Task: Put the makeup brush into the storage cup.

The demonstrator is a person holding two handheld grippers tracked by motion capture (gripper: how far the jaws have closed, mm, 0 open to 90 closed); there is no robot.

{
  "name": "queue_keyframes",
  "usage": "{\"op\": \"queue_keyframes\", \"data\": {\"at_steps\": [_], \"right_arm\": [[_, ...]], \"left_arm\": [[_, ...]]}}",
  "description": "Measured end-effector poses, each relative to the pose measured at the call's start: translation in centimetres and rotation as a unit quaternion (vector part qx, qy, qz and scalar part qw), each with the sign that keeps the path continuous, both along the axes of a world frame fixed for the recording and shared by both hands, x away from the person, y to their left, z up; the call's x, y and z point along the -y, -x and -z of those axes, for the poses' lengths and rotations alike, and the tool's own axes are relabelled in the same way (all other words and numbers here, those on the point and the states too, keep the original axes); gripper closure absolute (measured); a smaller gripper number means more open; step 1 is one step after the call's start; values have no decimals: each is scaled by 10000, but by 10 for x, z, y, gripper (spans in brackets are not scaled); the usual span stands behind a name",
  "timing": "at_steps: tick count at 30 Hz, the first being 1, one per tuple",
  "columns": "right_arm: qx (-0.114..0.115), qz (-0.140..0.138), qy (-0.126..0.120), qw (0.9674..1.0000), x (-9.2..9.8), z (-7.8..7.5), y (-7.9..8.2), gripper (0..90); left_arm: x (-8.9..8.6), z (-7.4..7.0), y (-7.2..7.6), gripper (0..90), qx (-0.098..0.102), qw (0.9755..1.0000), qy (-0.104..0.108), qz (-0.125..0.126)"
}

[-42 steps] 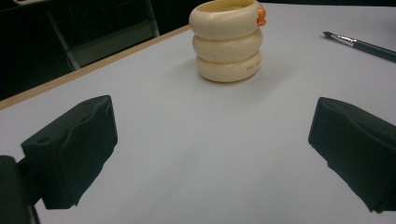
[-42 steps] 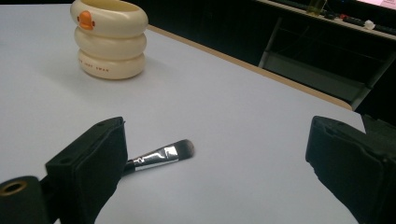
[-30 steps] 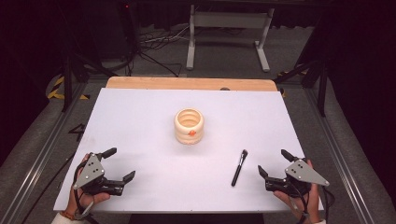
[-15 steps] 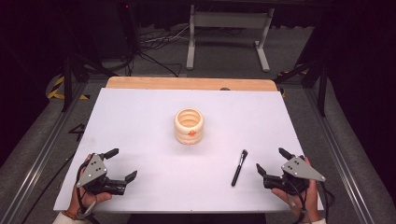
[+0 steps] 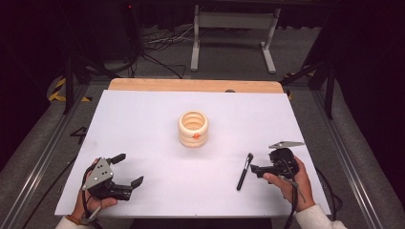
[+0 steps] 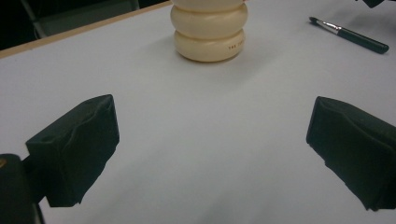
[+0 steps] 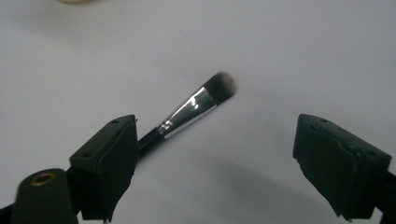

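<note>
While the brush [image 7: 196,109] lies flat on the white table [image 5: 143,124], its handle running under the left one of the right gripper [image 5: 255,168]'s fingers [image 7: 109,158] and its bristles pointing out ahead between them, the step looks like the approach for a pick-up. Those fingers stand wide but have just been closing a little, with nothing pinched yet. Next they would need to straddle the handle squarely, then squeeze. Farther ahead stands the cream ribbed cup [image 5: 193,129]. The left gripper [image 5: 128,169] rests wide open, empty.
</note>
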State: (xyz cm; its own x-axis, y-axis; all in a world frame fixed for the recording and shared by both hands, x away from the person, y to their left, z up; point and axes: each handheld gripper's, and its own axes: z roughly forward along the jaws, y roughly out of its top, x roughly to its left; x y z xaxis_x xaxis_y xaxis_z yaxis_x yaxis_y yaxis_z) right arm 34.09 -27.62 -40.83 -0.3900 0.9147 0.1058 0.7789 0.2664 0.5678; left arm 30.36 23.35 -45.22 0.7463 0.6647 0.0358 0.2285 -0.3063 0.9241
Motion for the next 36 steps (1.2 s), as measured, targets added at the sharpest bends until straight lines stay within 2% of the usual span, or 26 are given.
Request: {"op": "queue_keyframes", "data": {"at_steps": [1, 2, 5, 7, 8, 11, 13, 15, 18, 19, 20, 22, 27, 32, 36], "right_arm": [[-291, 66, 87, 9995, -6, 4, -5, 160], [-291, 66, 87, 9995, -6, 4, -5, 160], [-759, 148, 316, 9965, -17, 8, -14, 179], [-869, 178, 347, 9955, -23, 8, -16, 192], [-1004, 201, 351, 9941, -28, 7, -20, 194], [-1100, 271, 353, 9929, -33, 6, -24, 212], [-1226, 386, 281, 9913, -36, 9, -28, 271], [-1363, 426, 508, 9884, -40, 15, -32, 300], [-1421, 480, 652, 9865, -43, 16, -36, 335], [-1431, 495, 755, 9856, -45, 15, -37, 392], [-1401, 474, 1124, 9826, -49, 14, -40, 502], [-1416, 415, 1248, 9811, -49, 14, -42, 575], [-1417, 109, 1350, 9806, -54, 13, -43, 775], [-1419, -43, 1249, 9820, -50, 13, -44, 782], [-1252, -246, 1255, 9839, -48, 12, -41, 795]], "left_arm": [[1, 0, 0, 36, -22, 10000, -5, 40], [1, 0, 0, 37, -22, 10000, -5, 40], [2, 0, 0, 38, -46, 9999, -17, 115], [2, 1, 1, 39, -47, 9999, -5, 138], [2, 1, 1, 39, -48, 9999, -4, 152], [1, 0, 1, 39, -38, 9998, -3, 180], [1, 0, 1, 40, -43, 9998, 21, 199], [0, 0, 2, 41, -47, 9998, 25, 216], [0, 0, 3, 41, -52, 9997, 43, 223], [0, 0, 2, 41, -53, 9997, 20, 237], [0, 0, 2, 43, -67, 9997, 16, 244], [1, 0, 2, 43, -74, 9996, 5, 266], [2, 1, 2, 43, -99, 9995, -17, 298], [2, 2, 1, 43, -139, 9994, -35, 317], [2, 1, 1, 46, -137, 9995, 1, 277]]}}
